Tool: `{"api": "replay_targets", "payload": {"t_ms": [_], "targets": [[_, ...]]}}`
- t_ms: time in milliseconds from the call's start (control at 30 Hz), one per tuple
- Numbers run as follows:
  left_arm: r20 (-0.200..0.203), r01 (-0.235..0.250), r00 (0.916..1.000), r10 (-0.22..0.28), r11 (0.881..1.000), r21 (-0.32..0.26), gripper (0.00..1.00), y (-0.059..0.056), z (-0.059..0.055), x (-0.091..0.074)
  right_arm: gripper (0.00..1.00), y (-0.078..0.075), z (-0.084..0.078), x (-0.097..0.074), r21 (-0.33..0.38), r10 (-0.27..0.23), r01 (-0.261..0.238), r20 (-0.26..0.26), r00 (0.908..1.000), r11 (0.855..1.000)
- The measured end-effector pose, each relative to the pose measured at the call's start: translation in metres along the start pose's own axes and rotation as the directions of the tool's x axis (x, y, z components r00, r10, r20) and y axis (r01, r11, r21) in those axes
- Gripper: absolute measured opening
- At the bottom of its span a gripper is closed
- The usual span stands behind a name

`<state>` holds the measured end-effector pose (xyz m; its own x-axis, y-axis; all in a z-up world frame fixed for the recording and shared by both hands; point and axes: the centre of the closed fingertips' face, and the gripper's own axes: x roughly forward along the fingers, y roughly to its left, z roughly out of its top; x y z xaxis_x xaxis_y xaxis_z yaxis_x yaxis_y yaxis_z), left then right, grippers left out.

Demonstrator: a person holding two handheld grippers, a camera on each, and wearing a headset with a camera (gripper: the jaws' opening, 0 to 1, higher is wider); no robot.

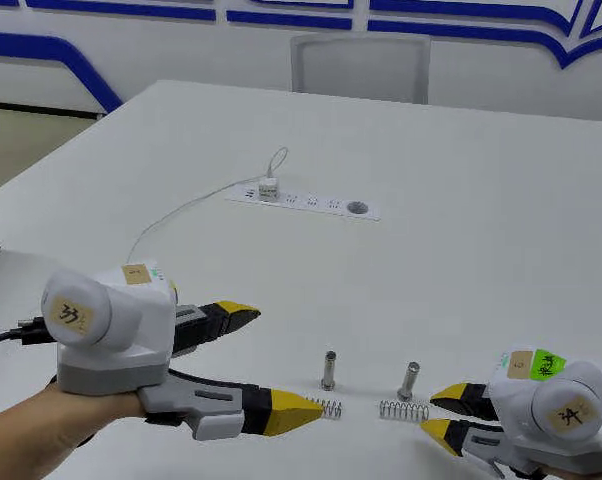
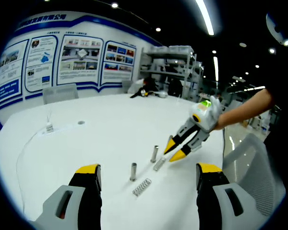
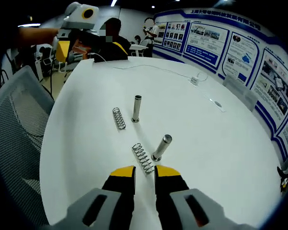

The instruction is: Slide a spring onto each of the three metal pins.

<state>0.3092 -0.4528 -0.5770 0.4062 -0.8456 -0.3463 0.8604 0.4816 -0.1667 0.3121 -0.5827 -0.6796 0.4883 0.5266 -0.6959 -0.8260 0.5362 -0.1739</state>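
left claw [image 1: 281,362]: released, jaws spread wide with nothing between them; it hovers low over the near-left part of the tabletop [image 1: 481,200], and in the head view its lower yellow tip covers the end of the left spring.
right claw [image 1: 431,413]: jaws parted only a little, holding nothing; its tips sit just beside the end of the right spring.
left pin [image 1: 329,370]: stands upright on the tabletop, head up, bare of any spring.
right pin [image 1: 408,380]: stands near the left pin, head up and leaning a little in the head view, also bare.
left spring [image 1: 326,407]: lies flat on the tabletop just in front of the left pin, touching neither pin.
right spring [image 1: 404,410]: lies flat just in front of the right pin, between that pin and the right claw.
right gripper view: the right spring [image 3: 142,158] lies straight ahead of the jaw tips, with the right pin [image 3: 161,147] just beside it.
socket strip [image 1: 301,200]: set in the middle of the tabletop, with a small white plug [image 1: 268,187] and a thin cable [image 1: 181,212].
chair [image 1: 361,65]: at the far edge.
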Motion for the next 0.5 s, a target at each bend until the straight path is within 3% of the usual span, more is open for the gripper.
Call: {"api": "replay_targets", "payload": {"t_ms": [233,400,500], "targets": [[-0.007,0.004,1.0,-0.004,1.0,-0.009,0.83,0.002,-0.003,0.0,0.16,-0.005,0.001,0.013,-0.032,0.021,-0.022,-0.034,0.9992,0.999],[-0.007,0.002,1.0,-0.002,1.0,-0.016,0.83,0.003,-0.005,0.0,0.16,0.0,-0.009,0.019,-0.044,0.059,-0.063,-0.077,0.9953,0.997],[-0.012,0.004,0.9999,-0.004,1.0,-0.016,0.83,0.003,-0.007,0.001,0.16,0.003,-0.01,0.019,-0.032,0.074,-0.077,-0.076,0.9944,0.997]]}}
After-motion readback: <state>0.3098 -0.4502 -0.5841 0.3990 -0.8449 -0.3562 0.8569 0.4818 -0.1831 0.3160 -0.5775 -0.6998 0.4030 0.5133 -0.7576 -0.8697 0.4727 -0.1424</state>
